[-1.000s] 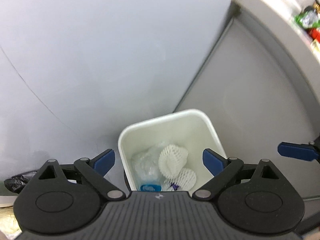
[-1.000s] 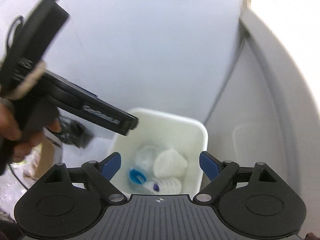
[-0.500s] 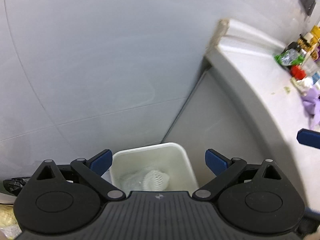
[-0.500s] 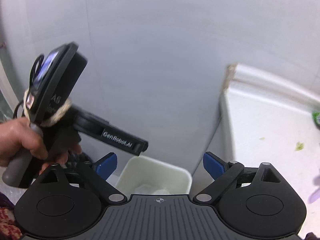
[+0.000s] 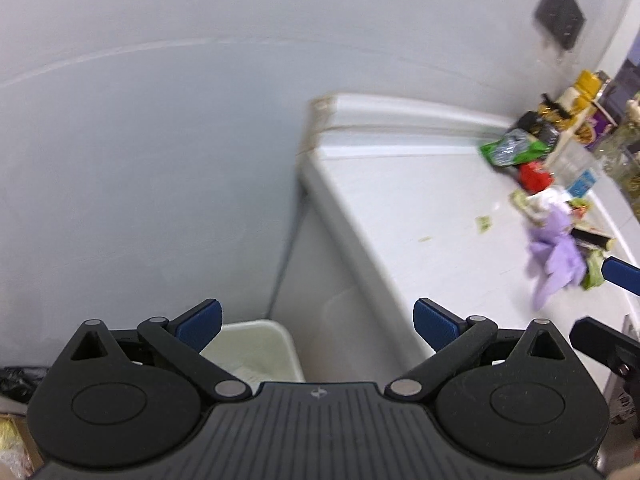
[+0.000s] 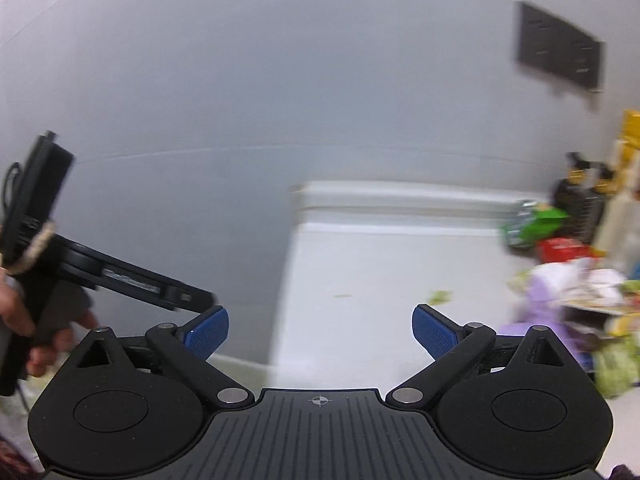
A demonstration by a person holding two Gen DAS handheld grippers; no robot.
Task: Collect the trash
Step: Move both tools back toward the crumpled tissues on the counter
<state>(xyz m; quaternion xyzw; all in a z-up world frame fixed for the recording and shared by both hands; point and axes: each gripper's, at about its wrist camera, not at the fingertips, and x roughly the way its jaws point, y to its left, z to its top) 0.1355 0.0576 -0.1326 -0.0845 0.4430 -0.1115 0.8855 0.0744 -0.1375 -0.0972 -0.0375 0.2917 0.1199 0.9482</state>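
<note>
My left gripper (image 5: pixel 316 322) is open and empty, raised beside the white counter (image 5: pixel 400 216). The white trash bin (image 5: pixel 256 344) stands on the floor below it, against the counter's side, mostly hidden by the gripper. My right gripper (image 6: pixel 320 330) is open and empty, level with the counter (image 6: pixel 380 264). Trash lies at the counter's right: a purple crumpled wrapper (image 5: pixel 554 260), a green packet (image 5: pixel 512 150) and a red item (image 5: pixel 534 174). The same pile shows blurred in the right wrist view (image 6: pixel 560 280). The left gripper's body (image 6: pixel 120 280) shows at the left there.
A grey tiled wall (image 5: pixel 160 120) is behind the bin and counter. A dark wall socket (image 5: pixel 560 12) hangs above the counter. Bottles and jars (image 5: pixel 580 100) stand at the counter's far right. A black bag (image 5: pixel 20 376) lies on the floor at left.
Both grippers have risen and turned right, from looking down into the bin to facing the counter and its trash. The bin has dropped to the bottom of the views. Both stay open.
</note>
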